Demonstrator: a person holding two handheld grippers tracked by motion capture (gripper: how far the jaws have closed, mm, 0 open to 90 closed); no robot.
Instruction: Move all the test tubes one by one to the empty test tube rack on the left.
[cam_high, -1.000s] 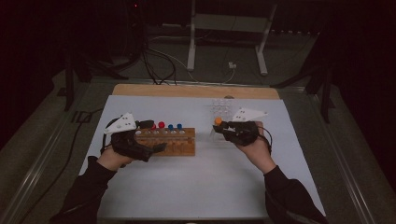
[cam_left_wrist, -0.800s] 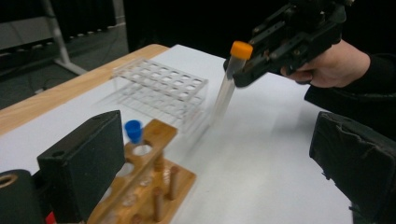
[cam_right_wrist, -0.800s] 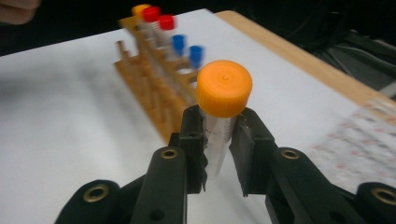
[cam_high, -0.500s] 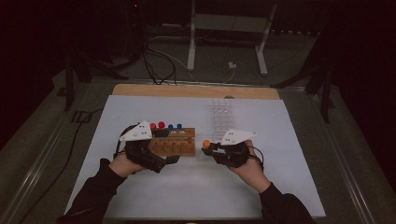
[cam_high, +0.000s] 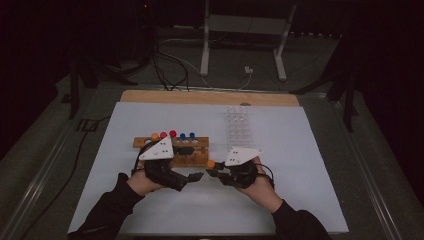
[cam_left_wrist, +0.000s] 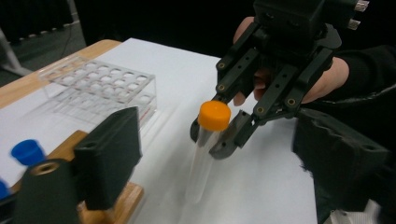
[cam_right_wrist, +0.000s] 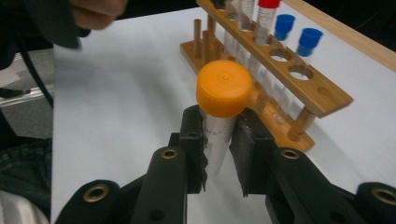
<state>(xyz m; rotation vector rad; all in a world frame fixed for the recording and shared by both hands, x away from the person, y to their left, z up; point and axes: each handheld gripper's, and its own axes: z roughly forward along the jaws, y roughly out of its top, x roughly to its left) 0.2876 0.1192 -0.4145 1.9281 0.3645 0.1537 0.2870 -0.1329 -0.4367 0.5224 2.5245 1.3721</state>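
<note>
Orange-capped tube (cam_right_wrist: 223, 109) is clamped by right gripper (cam_right_wrist: 219, 140) fingers; left gripper (cam_left_wrist: 215, 158) fingers are apart, just closing, nothing between.

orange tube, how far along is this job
Done: the right gripper is shut on the orange tube, lifted clear of the wooden rack. In hand: it faces the left gripper, whose jaws have just been closing with nothing between them. Left: red and blue tubes stand in the wooden rack; the clear rack looks empty.
</note>
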